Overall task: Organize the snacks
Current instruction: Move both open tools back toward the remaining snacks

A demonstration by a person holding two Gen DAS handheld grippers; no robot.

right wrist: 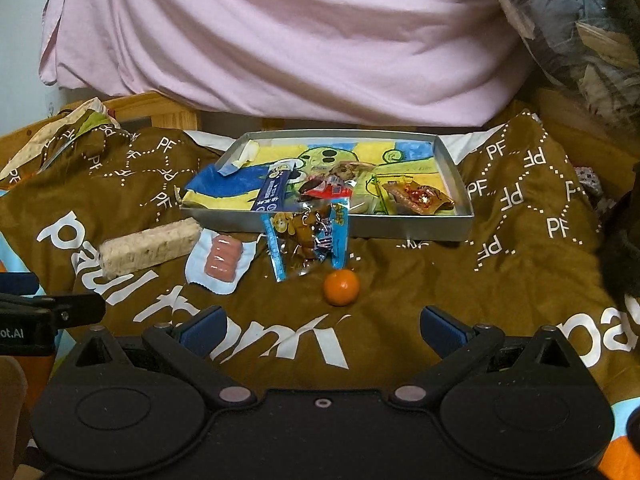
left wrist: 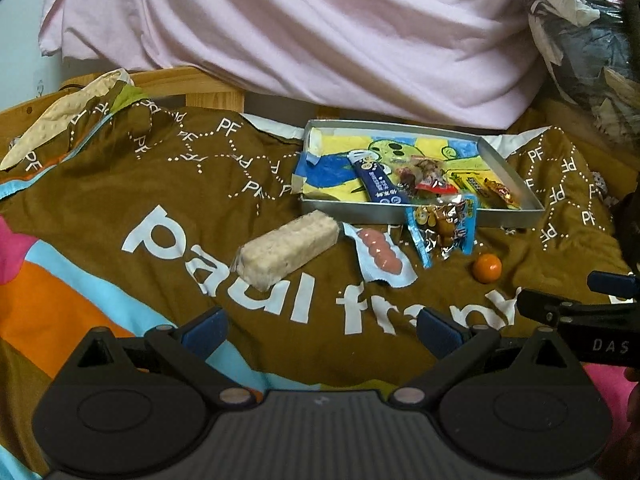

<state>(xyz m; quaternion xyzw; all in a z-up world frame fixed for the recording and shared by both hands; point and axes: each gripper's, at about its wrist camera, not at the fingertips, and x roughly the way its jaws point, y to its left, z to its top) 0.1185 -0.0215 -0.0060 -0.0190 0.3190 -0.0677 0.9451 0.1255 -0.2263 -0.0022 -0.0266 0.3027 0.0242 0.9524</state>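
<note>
A shallow metal tray (left wrist: 516, 184) (right wrist: 452, 168) lined with a coloured drawing rests on the brown blanket and holds several wrapped snacks, among them a blue stick pack (left wrist: 378, 182) (right wrist: 274, 192). A blue-edged foil packet (left wrist: 444, 228) (right wrist: 310, 236) leans over the tray's front wall. On the blanket before the tray lie a pale rice bar (left wrist: 286, 250) (right wrist: 150, 246), a sausage pack (left wrist: 380, 256) (right wrist: 222, 262) and a small orange ball (left wrist: 487, 268) (right wrist: 341, 287). My left gripper (left wrist: 322, 330) and my right gripper (right wrist: 322, 326) both stand open and empty, short of the snacks.
A brown printed blanket (left wrist: 120, 184) (right wrist: 520, 240) covers the surface. Behind it hangs pink bedding (left wrist: 320, 32) (right wrist: 300, 40), with a clear bag of clothes (left wrist: 584, 40) (right wrist: 580, 28) at the right. A wooden frame (left wrist: 200, 88) shows at the back left.
</note>
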